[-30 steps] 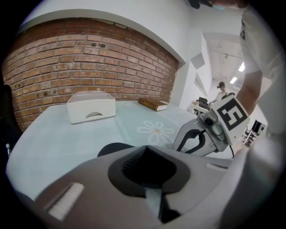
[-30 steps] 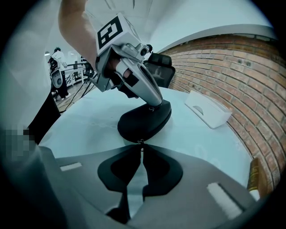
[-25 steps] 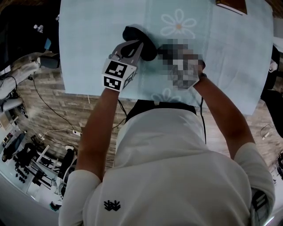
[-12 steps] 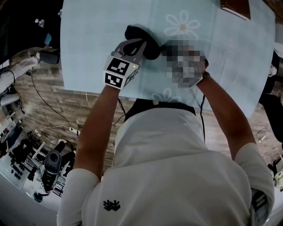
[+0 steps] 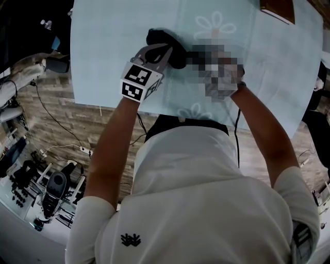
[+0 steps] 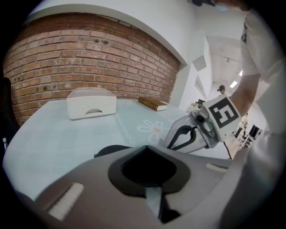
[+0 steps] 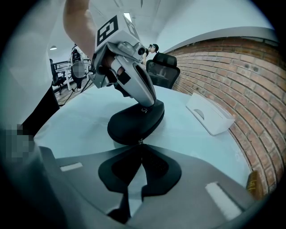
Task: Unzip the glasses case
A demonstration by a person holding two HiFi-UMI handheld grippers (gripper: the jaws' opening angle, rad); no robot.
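Note:
A black zipped glasses case [image 5: 175,54] lies on the light blue flowered tablecloth [image 5: 103,51]. My left gripper [image 5: 164,51] is shut, and its tips [image 7: 149,103] press down on the top of the case's far end. In the right gripper view the case [image 7: 134,123] lies just ahead of my right gripper [image 7: 140,145]. That gripper is shut on the small metal zipper pull [image 7: 140,141] at the case's near end. A mosaic patch hides the right gripper in the head view. In the left gripper view, part of the case [image 6: 107,151] shows beyond the shut left gripper [image 6: 145,147].
A white box [image 6: 90,103] stands further back on the table, before a brick wall. A brown book [image 5: 278,9] lies at the far right corner. The table's near edge runs just in front of the person's body. An office chair [image 7: 163,71] stands beyond the table.
Hardly anything differs. Both grippers stay on the case, and the head view has shifted slightly.

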